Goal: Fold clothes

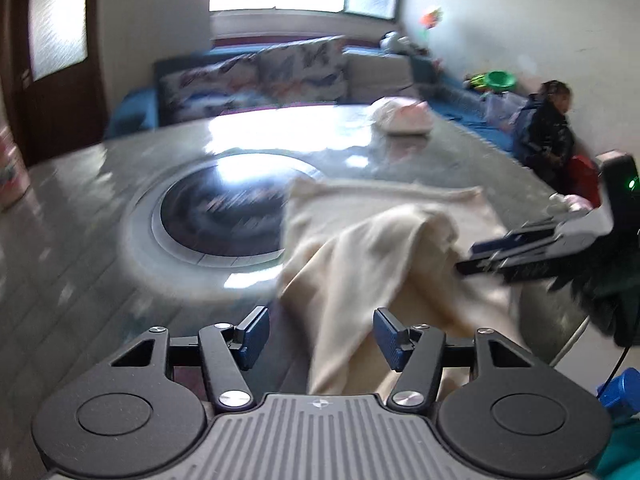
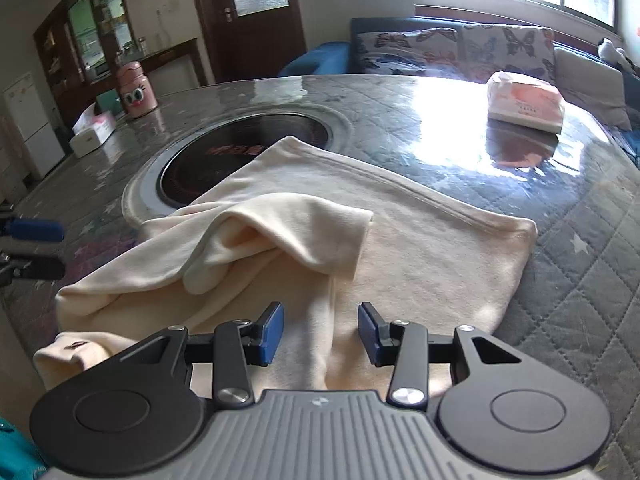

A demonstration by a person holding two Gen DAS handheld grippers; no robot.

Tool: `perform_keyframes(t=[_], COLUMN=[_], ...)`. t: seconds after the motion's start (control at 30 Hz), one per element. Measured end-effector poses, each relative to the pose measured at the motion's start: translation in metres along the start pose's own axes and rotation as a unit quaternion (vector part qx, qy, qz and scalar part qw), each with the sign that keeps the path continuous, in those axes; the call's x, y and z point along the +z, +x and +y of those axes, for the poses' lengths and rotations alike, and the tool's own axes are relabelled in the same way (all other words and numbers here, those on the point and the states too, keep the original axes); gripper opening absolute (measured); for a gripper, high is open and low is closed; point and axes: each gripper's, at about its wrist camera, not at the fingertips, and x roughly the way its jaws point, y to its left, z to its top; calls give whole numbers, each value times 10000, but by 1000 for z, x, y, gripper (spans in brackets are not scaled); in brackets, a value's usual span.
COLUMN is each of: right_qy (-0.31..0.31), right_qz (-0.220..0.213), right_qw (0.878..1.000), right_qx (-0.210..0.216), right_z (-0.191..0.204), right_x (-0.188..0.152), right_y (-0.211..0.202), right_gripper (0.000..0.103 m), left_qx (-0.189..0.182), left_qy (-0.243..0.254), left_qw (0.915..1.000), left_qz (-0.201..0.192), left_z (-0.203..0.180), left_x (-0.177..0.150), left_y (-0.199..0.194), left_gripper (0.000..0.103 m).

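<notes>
Garment [image 2: 400, 240], cream, spread on table [image 2: 580, 216], one sleeve folded over. Left gripper [image 1: 320, 338] and right gripper [image 2: 320, 332]: both released, nothing held.

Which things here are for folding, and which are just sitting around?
For folding: cream garment, left gripper, right gripper.

Just sitting around: tissue pack, pink owl bottle, white box, butterfly cushions, table.

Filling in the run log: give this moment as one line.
left gripper: open, cloth between fingers | right gripper: open, above cloth | cream garment: on table, partly folded | step: folding unfinished
</notes>
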Motion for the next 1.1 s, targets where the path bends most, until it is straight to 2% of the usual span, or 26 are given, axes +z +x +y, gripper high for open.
perform_keyframes(t=[0.2, 0.43, 0.5, 0.53, 0.6, 0.77, 0.8, 0.87, 0.97, 1.1], right_qy=[-20, 38, 41, 47, 58, 20, 7, -25, -93, -275], right_qz=[-14, -23, -27, -30, -32, -28, -27, -18, 0, -12], right_qw=[10000, 10000, 9999, 9999, 9999, 9999, 9999, 9999, 9999, 9996], right_qx=[17, 83, 99, 108, 122, 132, 129, 111, 80, 18], right_z=[4, 4, 4, 3, 3, 3, 4, 6, 10, 18], right_x=[-1, -2, -2, -3, -3, -2, -2, -1, 1, 8], right_y=[0, 1, 2, 2, 2, 4, 4, 5, 6, 9], right_gripper=[41, 44, 44, 44, 45, 48, 49, 50, 51, 54], left_qx=[-262, -519, -397, -363, -421, -665, -687, -697, -789, -976], left_qy=[805, 1259, 1382, 1348, 1086, -103, -316, -674, -1113, -1852], left_qw=[9958, 9907, 9896, 9902, 9932, 9977, 9971, 9953, 9906, 9777], left_qz=[-360, 47, 48, 29, -7, -81, -68, -12, -34, -161], left_z=[-45, -74, -76, -73, -62, -19, -10, 5, 24, 48], left_x=[37, 49, 49, 50, 54, 67, 68, 66, 62, 54], left_y=[45, 103, 111, 112, 112, 106, 107, 108, 105, 98], left_gripper=[61, 58, 42, 40, 33, 27, 20, 14, 12, 12])
